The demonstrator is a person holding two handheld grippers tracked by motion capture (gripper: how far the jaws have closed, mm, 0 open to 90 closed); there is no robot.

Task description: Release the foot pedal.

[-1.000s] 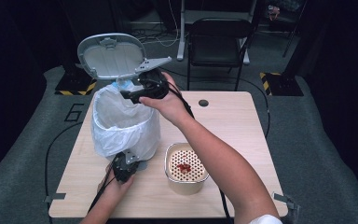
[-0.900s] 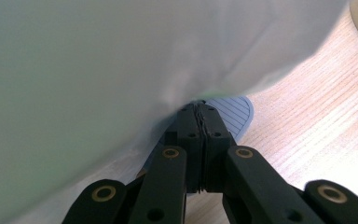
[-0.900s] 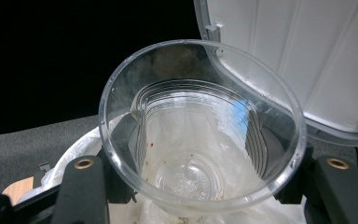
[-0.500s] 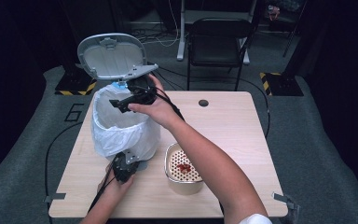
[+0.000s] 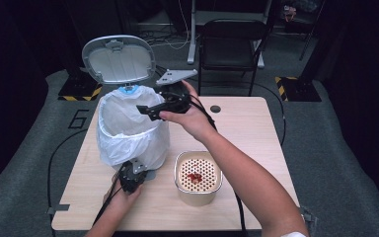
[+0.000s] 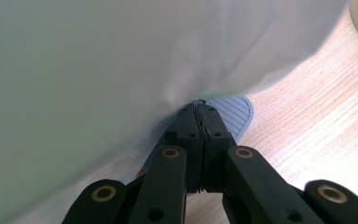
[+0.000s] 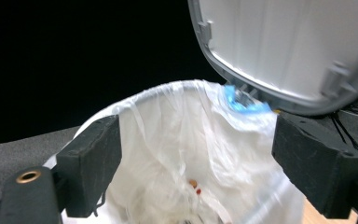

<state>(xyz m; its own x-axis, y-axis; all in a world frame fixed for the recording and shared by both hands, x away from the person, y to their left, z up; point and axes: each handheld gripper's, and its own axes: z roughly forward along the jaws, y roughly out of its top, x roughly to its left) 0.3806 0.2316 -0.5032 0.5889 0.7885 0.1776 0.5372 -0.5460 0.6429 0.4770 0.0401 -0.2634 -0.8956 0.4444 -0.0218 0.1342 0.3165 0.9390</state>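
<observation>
At the left of the table (image 5: 256, 148) stands one pedal bin (image 5: 131, 131) lined with one white bag (image 5: 128, 118), its one grey lid (image 5: 119, 59) tipped up and back; the left gripper (image 5: 131, 177) sits low at the bin's foot with its jaws clenched together, pressing down on the ribbed pedal (image 6: 235, 112) beneath the hanging bag plastic — it is this press, I judge, that holds the lid up. If that hand eases or the closed jaw tips slide off the pedal's edge, the lid could drop onto the right gripper (image 5: 148, 109) hovering at the bin's mouth; the loose bag skirt draped over the pedal could also snag on the jaws and pull the liner off the rim. The right gripper has just been opening and then narrowing a little; it now stands released with nothing between its pads (image 7: 91, 163), and a few small scraps lie down inside the bag (image 7: 193, 184) — whatever it carried seems already dropped. Pulling that hand back carelessly could catch the bag's blue tie (image 7: 242, 103) near the hinge. Further right stands one beige perforated container (image 5: 198, 177) with one small clump of red scraps (image 5: 194, 177) left in it; a hasty reach could knock it, since it stands close to the bin. Counted: two grippers, one bin, one bag, one lid, one container.
</observation>
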